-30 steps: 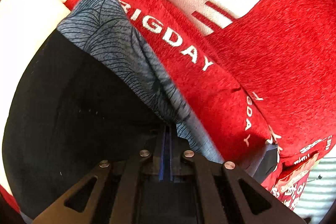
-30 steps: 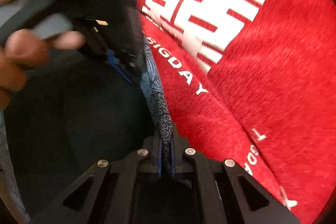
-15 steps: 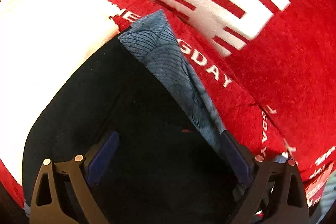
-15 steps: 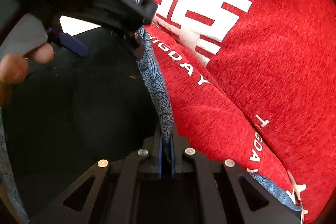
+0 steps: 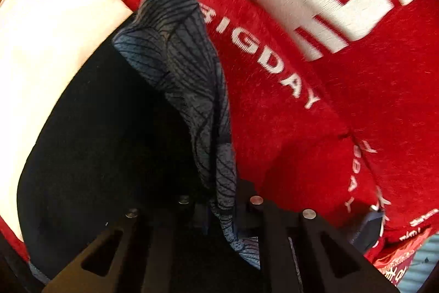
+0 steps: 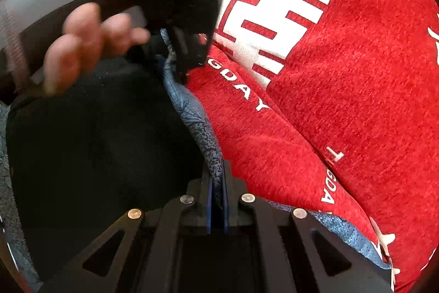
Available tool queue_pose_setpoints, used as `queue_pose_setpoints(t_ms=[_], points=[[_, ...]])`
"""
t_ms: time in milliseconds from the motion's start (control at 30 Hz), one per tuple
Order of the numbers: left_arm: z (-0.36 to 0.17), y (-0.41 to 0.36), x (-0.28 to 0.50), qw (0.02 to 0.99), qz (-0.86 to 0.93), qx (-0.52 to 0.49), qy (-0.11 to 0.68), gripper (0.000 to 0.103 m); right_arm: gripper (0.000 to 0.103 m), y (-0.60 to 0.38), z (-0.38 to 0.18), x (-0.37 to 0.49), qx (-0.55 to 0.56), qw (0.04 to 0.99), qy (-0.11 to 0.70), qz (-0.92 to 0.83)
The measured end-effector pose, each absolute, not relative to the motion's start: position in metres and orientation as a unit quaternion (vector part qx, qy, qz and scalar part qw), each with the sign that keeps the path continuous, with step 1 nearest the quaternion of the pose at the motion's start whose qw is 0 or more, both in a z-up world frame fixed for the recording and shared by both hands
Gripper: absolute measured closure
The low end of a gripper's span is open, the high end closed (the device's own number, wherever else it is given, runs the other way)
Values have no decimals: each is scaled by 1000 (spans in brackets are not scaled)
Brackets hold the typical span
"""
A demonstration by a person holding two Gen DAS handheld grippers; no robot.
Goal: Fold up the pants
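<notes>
The pants are grey-blue with a dark line pattern (image 5: 189, 78) and a black side (image 5: 96, 150). They lie on a red blanket. My left gripper (image 5: 219, 208) is shut on the patterned edge, which runs up and away from it. My right gripper (image 6: 216, 194) is shut on the same patterned edge (image 6: 192, 111) further along. In the right wrist view the left gripper (image 6: 186, 51) and the hand holding it are just ahead, pinching that edge.
A red blanket with white characters and lettering (image 5: 356, 100) (image 6: 343, 73) fills the right side of both views. A cream-white cloth (image 5: 46, 40) lies at the left in the left wrist view.
The left gripper opened half a second ago and has shut again on the patterned edge. The right gripper has stayed shut on the edge.
</notes>
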State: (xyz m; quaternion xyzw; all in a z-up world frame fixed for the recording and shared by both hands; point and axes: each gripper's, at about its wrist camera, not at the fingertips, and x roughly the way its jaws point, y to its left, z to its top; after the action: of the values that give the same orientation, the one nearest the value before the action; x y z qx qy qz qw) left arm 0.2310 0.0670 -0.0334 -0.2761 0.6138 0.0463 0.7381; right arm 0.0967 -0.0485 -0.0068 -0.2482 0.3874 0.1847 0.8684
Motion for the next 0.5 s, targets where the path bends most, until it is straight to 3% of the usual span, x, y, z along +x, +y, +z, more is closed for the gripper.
queue_pose_setpoints(t_ms=[333,500], points=[[46,62,128,823,-63,-237,512,91,97,-61,50,39,-224,896,351,152],[45,95,71,812,-114,-269,504,91,97,-62,72,-14,-217,902,341,153]])
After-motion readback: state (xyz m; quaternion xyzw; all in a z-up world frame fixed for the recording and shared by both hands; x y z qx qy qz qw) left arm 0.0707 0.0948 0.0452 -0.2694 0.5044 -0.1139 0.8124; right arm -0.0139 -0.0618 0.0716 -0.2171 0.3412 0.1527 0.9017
